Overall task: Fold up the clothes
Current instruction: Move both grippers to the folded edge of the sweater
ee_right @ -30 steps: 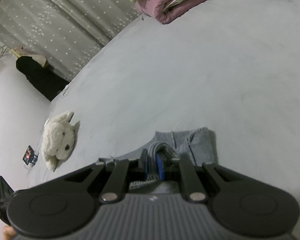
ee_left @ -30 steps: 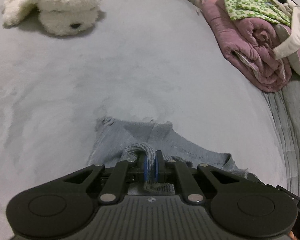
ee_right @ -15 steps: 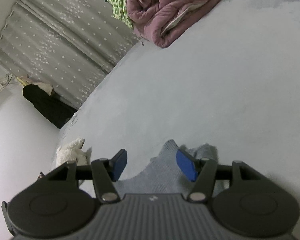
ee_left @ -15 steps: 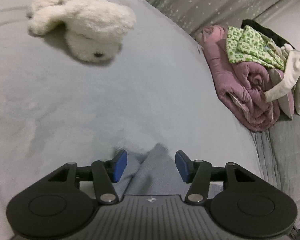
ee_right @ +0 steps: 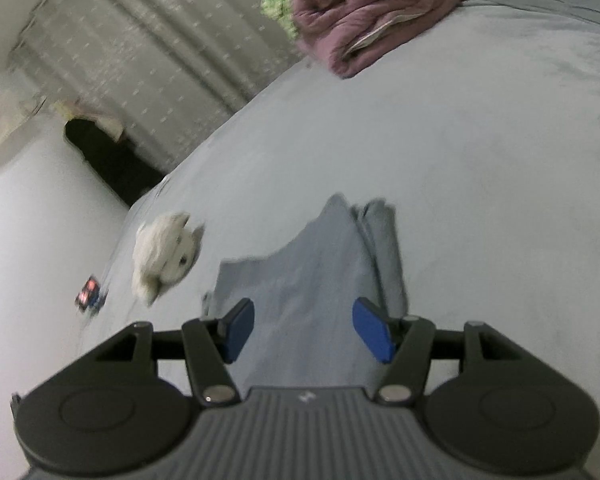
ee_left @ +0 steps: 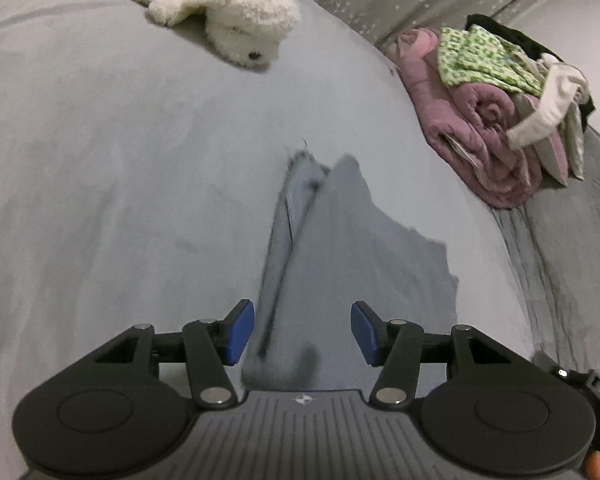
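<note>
- Broadly, a grey bedspread covers the bed, smooth on most of its width and creased along one edge.
- On it, near the middle, lies a blue-grey garment, folded and coming to a point at its far end.
- Left gripper and right gripper both stand half open above the garment's near end, blue pads clear of the cloth, gripping nothing.
- Beyond the garment sit a white plush dog and a pile of clothes on a rolled mauve quilt.
- Dotted grey curtains hang behind the bed.
</note>
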